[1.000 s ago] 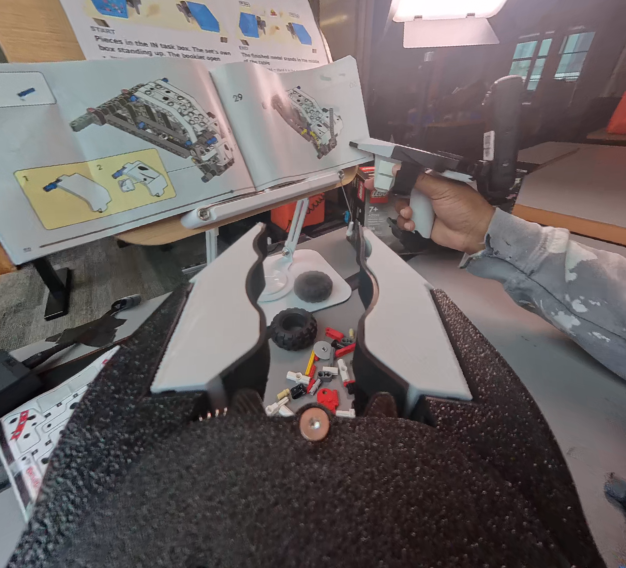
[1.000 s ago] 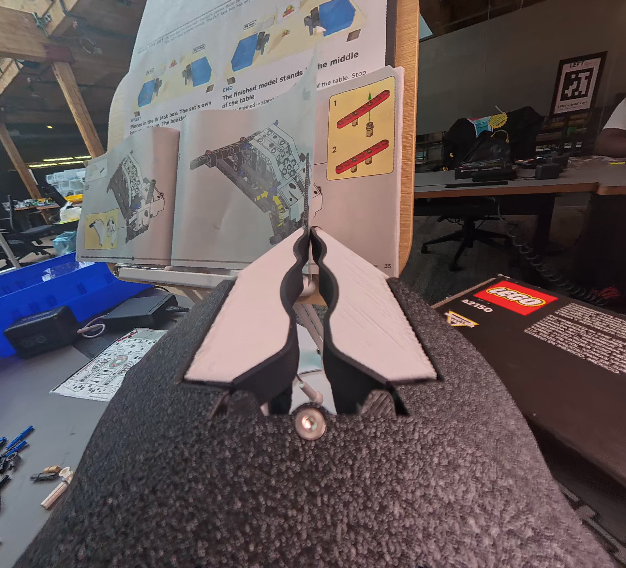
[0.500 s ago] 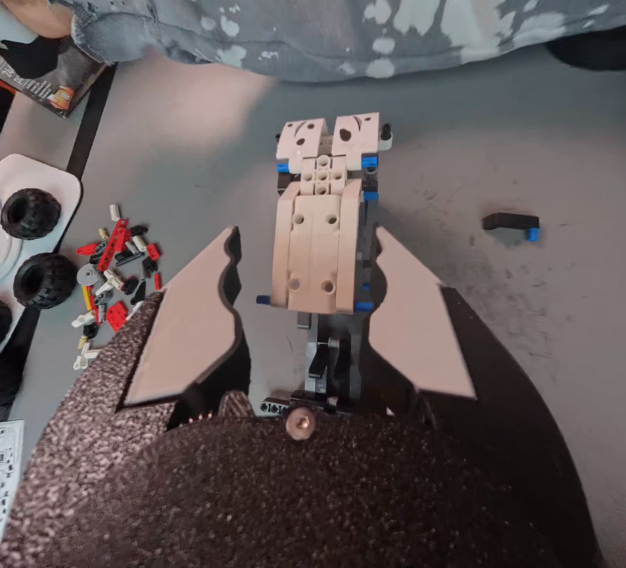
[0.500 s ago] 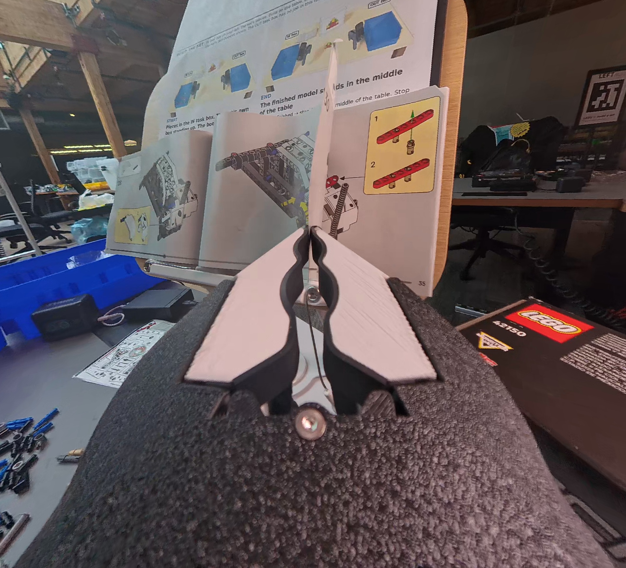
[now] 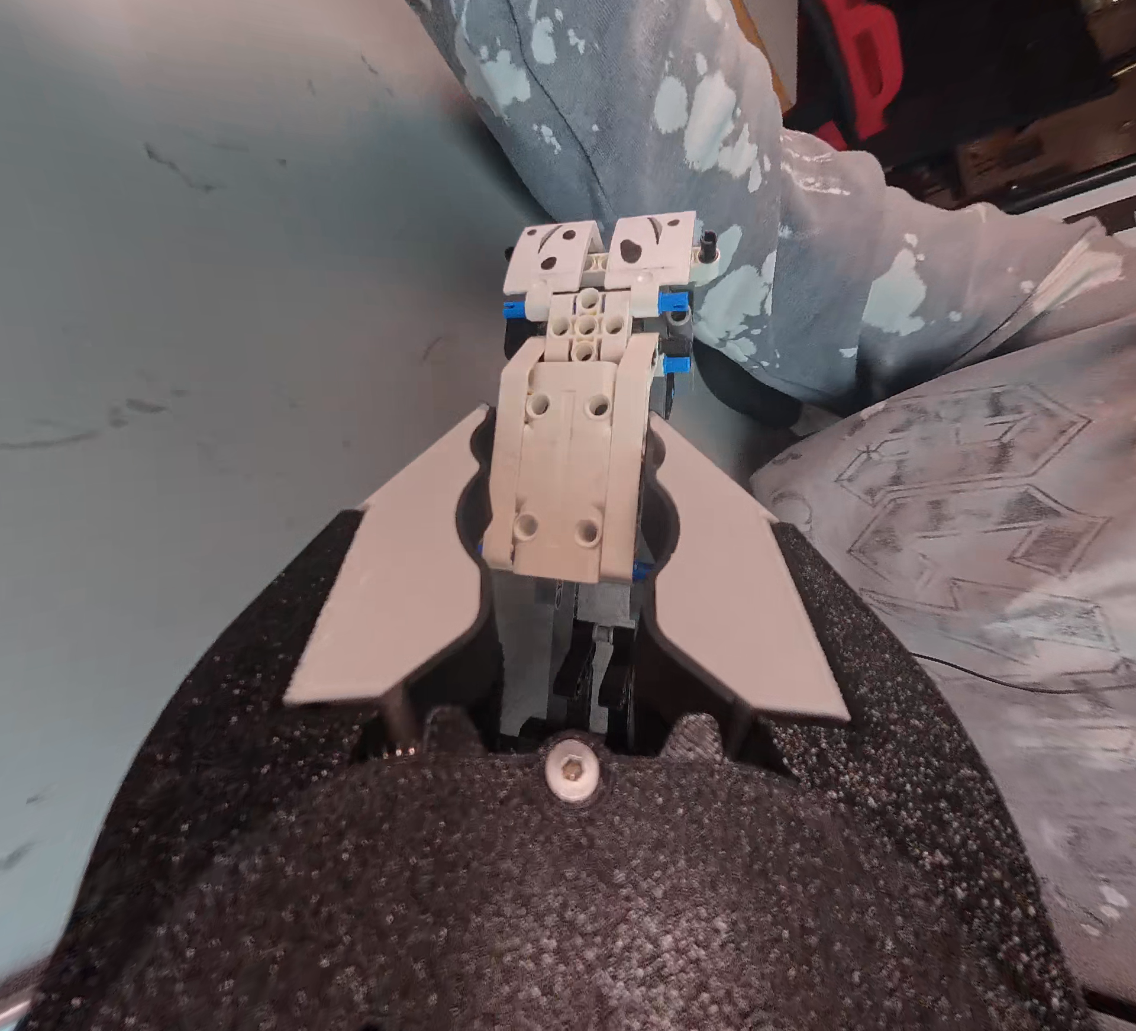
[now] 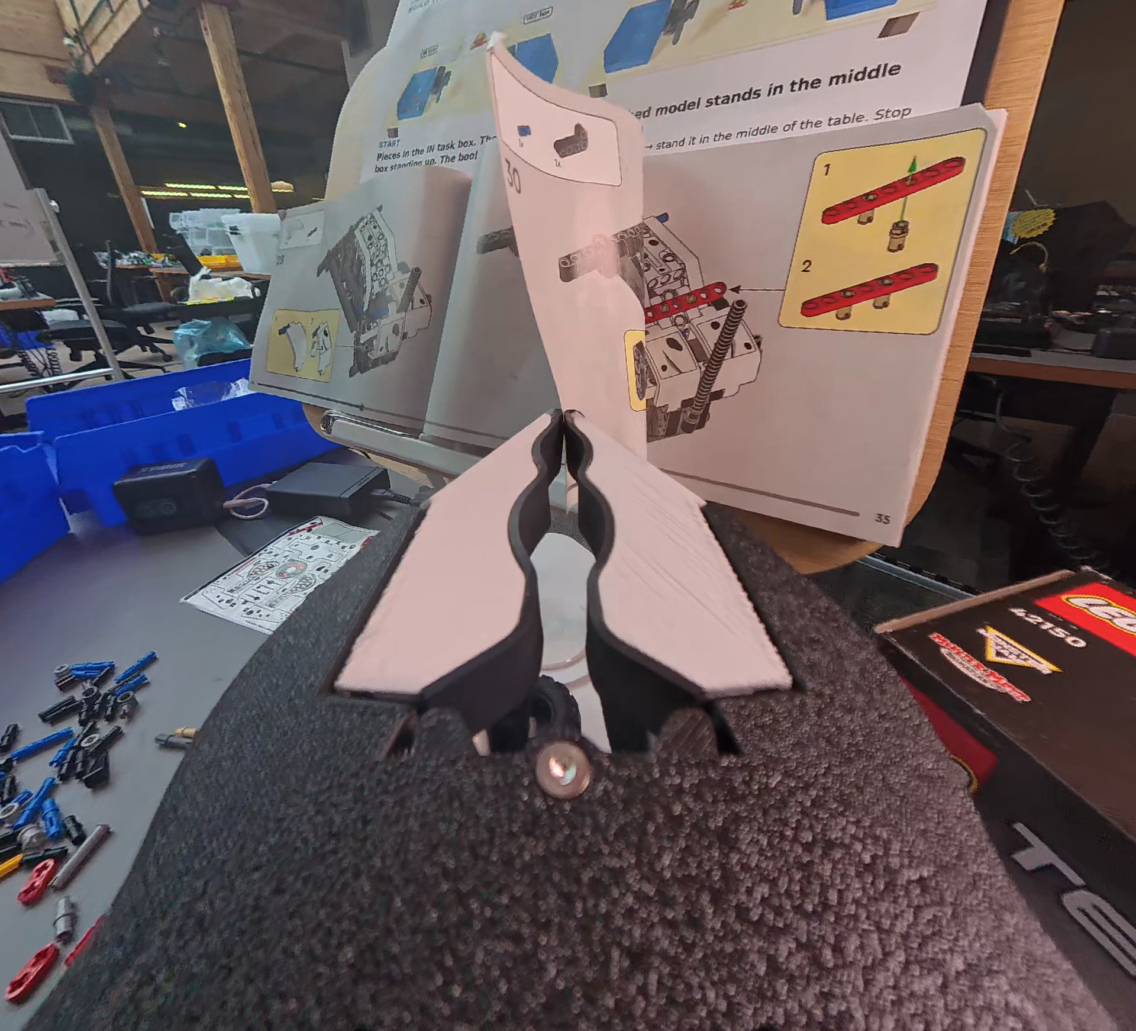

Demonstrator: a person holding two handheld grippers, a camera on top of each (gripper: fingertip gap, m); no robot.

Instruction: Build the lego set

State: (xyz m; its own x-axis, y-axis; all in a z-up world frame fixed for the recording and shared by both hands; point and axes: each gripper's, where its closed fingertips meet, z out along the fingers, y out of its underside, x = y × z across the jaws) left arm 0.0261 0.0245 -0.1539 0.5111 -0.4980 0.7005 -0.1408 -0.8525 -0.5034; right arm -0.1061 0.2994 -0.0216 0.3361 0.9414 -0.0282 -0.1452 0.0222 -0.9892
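Left gripper (image 5: 568, 451): clamped around the white model (image 5: 568, 448).
Right gripper (image 6: 564, 417): pinching a booklet page (image 6: 568, 239).

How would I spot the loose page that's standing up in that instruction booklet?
Find the wooden board behind the table; the open instruction booklet leans on it. At its middle, one page curls upright just above the shut right gripper. Every other page lies flat; this one stands on edge.
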